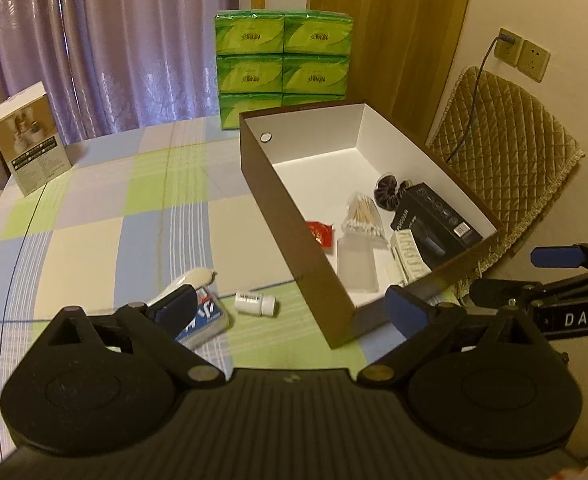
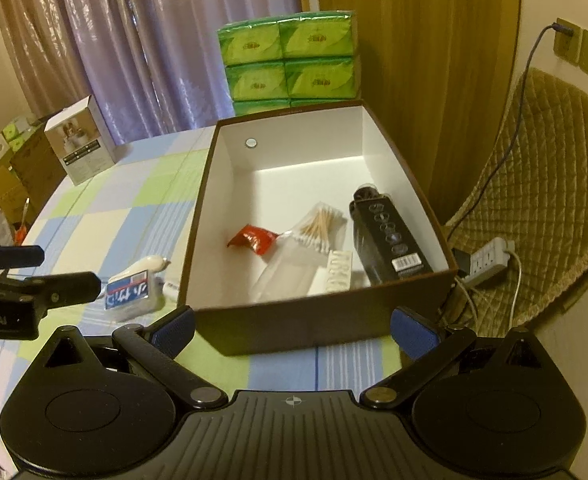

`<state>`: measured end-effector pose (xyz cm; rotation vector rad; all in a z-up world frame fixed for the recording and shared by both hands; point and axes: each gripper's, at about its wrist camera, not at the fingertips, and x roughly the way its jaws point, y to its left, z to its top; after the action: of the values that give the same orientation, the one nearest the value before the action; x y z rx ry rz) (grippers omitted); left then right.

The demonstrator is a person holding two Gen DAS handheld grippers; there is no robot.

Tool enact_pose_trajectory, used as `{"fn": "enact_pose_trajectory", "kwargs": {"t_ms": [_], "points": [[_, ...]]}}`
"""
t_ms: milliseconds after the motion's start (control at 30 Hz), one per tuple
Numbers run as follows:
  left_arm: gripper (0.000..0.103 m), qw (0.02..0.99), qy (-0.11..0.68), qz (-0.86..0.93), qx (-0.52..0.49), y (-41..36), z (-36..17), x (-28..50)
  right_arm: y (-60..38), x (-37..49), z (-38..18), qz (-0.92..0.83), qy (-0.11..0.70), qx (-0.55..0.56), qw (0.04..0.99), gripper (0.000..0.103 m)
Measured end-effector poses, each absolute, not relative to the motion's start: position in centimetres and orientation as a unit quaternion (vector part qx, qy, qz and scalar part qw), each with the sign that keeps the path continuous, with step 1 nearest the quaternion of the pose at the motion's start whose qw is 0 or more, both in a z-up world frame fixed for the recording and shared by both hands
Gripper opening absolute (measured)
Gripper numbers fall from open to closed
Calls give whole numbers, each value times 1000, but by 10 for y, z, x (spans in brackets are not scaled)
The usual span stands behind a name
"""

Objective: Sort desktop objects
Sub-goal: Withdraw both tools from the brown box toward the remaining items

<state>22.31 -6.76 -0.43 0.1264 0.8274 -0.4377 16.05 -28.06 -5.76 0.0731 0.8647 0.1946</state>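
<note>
- The left claw (image 1: 290, 304) hangs low over the counter (image 1: 94, 232), spread wide and empty, likely lined up for the loose items beneath it.
- Just beyond its left finger lie a white tube (image 1: 186, 282), a blue-labelled packet (image 1: 206, 318) and a small white bottle (image 1: 254, 303), all outside the box.
- The brown box (image 1: 294, 240) already holds a red sachet (image 1: 319, 233), cotton swabs (image 1: 363, 218) and a black carton (image 1: 433, 220).
- The right claw (image 2: 292, 330), also spread and empty, faces the box's near wall.

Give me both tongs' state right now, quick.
Left tongs: open, holding nothing.
Right tongs: open, holding nothing.
</note>
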Motion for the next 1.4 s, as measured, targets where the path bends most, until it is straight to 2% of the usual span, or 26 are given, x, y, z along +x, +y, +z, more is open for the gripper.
{"fn": "enact_pose_trajectory", "kwargs": {"t_ms": [733,1400], "points": [[98,884,420,-195,60,-13,-17,184,-238,121,-81,125,455,63,879,101],[93,872,452,-185,44,46,-51,208,-182,137,-118,123,488,79,860,101]]}}
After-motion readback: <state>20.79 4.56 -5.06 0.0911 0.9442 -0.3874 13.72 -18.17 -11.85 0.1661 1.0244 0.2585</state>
